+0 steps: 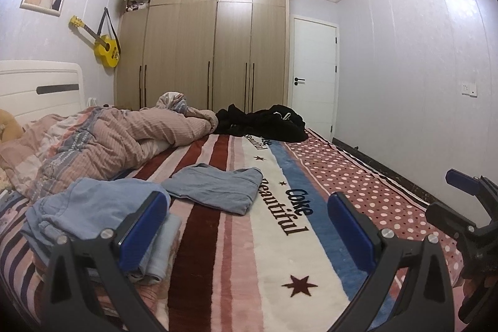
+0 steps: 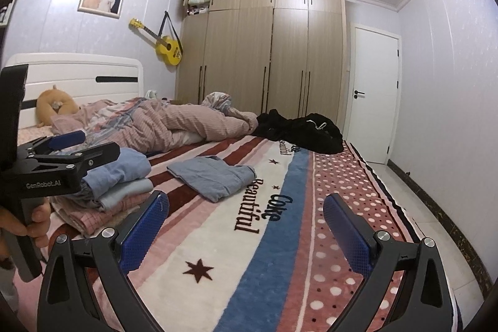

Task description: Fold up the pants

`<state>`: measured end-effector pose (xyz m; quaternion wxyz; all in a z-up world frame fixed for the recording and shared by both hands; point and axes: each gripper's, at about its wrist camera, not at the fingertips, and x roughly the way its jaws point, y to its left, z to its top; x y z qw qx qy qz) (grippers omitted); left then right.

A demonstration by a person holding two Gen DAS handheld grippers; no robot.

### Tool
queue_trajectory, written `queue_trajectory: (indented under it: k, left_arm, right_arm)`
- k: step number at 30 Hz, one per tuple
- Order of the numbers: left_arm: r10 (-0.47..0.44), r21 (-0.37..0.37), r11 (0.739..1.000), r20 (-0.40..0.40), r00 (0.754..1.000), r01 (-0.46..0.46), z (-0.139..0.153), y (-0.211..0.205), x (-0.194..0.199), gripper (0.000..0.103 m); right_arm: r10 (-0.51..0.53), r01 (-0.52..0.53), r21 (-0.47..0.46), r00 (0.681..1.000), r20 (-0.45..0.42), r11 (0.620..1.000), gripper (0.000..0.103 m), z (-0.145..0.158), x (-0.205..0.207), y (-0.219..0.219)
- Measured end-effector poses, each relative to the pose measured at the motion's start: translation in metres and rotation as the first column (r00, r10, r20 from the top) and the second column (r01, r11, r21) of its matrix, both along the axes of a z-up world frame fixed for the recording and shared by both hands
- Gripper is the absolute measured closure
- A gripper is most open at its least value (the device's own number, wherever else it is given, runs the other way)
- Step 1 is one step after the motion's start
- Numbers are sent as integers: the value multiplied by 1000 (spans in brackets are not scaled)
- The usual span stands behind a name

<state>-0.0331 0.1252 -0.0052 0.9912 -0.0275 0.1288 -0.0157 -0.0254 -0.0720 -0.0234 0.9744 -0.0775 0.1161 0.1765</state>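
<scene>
Both grippers, the left gripper point(image 1: 246, 223) and right gripper point(image 2: 246, 226), hover spread wide and empty above the striped blanket point(image 1: 274, 238), seemingly poised to reach the blue pants point(image 1: 214, 187) lying folded mid-bed beside a stack of folded clothes point(image 2: 118, 179).

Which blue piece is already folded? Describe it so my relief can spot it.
On the striped blanket, beside the "Coke Beautiful" lettering, one flat grey-blue folded garment lies alone. Unlike the stacked pile of clothes to its left, nothing sits on or under it.
</scene>
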Motion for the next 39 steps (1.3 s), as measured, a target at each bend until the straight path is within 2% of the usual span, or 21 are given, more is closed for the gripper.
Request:
queue_trajectory:
  k: [39]
  left_arm:
    - [-4, -11, 1000, -9, 1000, 4, -3, -16, 2, 1]
  right_arm:
    - [-18, 17, 21, 1000, 24, 1000, 4, 7, -8, -24]
